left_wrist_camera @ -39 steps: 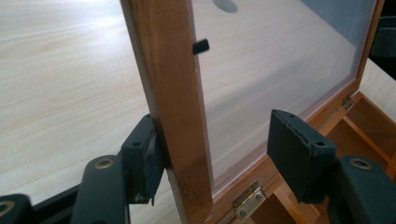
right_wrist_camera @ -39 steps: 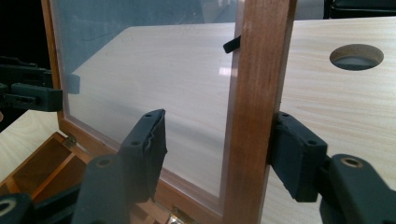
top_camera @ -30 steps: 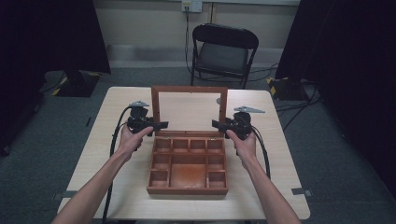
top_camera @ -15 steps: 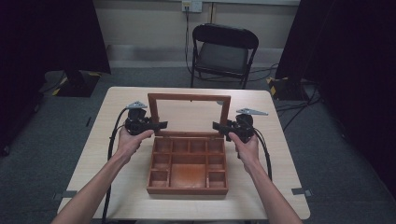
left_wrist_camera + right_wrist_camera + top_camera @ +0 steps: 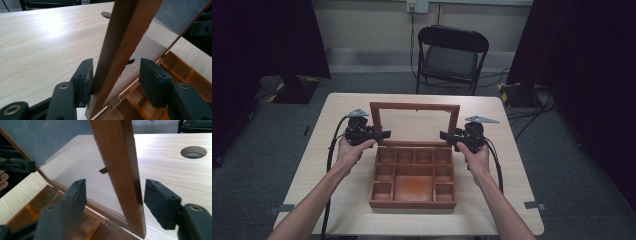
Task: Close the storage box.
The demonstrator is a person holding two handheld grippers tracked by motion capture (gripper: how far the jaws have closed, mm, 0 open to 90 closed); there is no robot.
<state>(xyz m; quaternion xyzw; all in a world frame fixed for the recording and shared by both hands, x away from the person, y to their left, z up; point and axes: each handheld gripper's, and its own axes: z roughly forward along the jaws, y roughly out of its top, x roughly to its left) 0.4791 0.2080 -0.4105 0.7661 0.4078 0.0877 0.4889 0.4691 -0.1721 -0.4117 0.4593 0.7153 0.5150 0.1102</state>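
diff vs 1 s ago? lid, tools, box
Little visible change. The lid stands open and about upright, as before. The left tool and right tool are still at its side rails, jaws open around the frame; the right one seems to have dropped slightly. In the left gripper view one jaw touches the rail, with no full clamp. The box and table stayed put.

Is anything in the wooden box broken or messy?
Nothing stands out. The brown wooden compartment box sits square on the pale table, its compartments look empty, and its glass-paned lid stands open between both grippers' open jaws.
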